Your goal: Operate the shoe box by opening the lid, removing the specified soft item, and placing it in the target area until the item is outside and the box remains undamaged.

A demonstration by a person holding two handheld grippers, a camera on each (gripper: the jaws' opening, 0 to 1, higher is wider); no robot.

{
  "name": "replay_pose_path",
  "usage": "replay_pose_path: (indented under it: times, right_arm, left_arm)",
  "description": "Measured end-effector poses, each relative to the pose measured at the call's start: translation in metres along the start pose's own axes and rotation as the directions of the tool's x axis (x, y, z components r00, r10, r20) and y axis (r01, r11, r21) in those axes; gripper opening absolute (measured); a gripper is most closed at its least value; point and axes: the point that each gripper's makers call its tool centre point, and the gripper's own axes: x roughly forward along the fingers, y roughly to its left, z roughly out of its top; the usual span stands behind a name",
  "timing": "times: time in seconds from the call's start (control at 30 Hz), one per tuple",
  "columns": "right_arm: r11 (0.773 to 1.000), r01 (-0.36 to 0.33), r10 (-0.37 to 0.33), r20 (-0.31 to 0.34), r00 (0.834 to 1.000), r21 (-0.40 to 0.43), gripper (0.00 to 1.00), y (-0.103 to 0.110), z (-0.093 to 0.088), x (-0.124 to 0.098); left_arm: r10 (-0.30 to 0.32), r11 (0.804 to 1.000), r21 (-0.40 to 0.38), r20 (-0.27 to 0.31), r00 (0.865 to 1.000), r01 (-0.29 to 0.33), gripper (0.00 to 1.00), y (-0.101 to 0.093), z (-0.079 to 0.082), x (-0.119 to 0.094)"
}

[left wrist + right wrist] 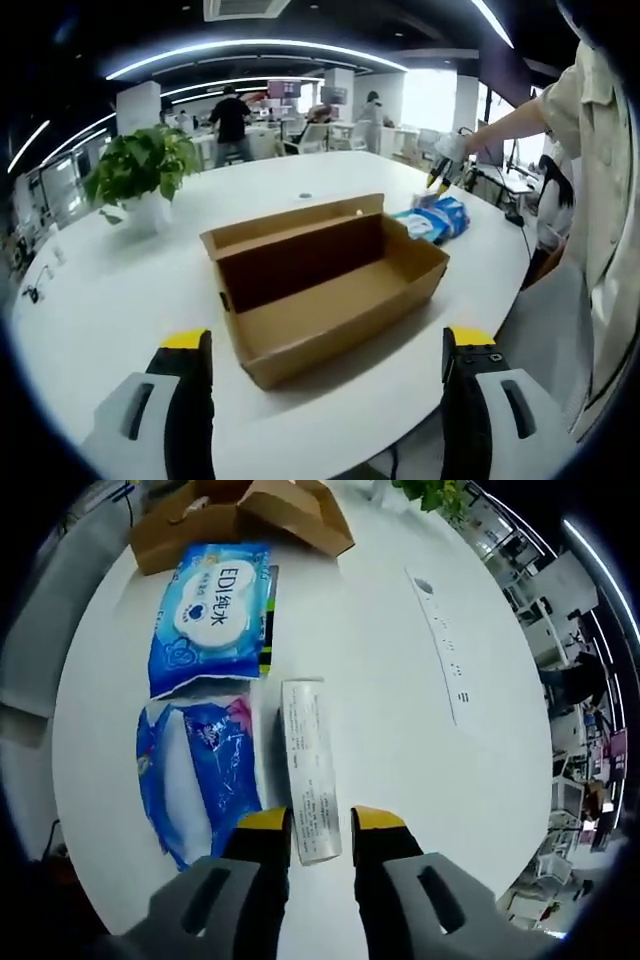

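An open office surrounds a white counter (120,300) carrying a potted plant (140,175). The shoe box (320,285) sits open, nothing visible inside. The left hand-held gripper (325,350) hangs wide open before it. The right hand-held gripper (320,820) straddles a white pack (310,765), jaws narrowly parted, beside two blue tissue packs (210,610).

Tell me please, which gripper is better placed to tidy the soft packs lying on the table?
Right gripper: it hovers directly over the blue packs. Left gripper faces the open box.
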Motion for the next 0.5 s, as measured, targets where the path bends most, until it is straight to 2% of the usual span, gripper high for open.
replay_pose_path:
  times: [0.3, 0.5]
  right_arm:
    - [0.996, 0.058, -0.064, 0.081, 0.995, 0.068, 0.32, 0.004, 0.02, -0.02]
    - [0.991, 0.075, -0.088, 0.127, 0.988, 0.107, 0.38, 0.017, 0.031, -0.034]
  left_arm:
    - [-0.008, 1.0, 0.009, 0.0, 1.0, 0.008, 0.96, 0.002, 0.002, 0.0]
    - [-0.044, 0.999, 0.031, 0.008, 0.999, 0.043, 0.96, -0.001, 0.009, 0.003]
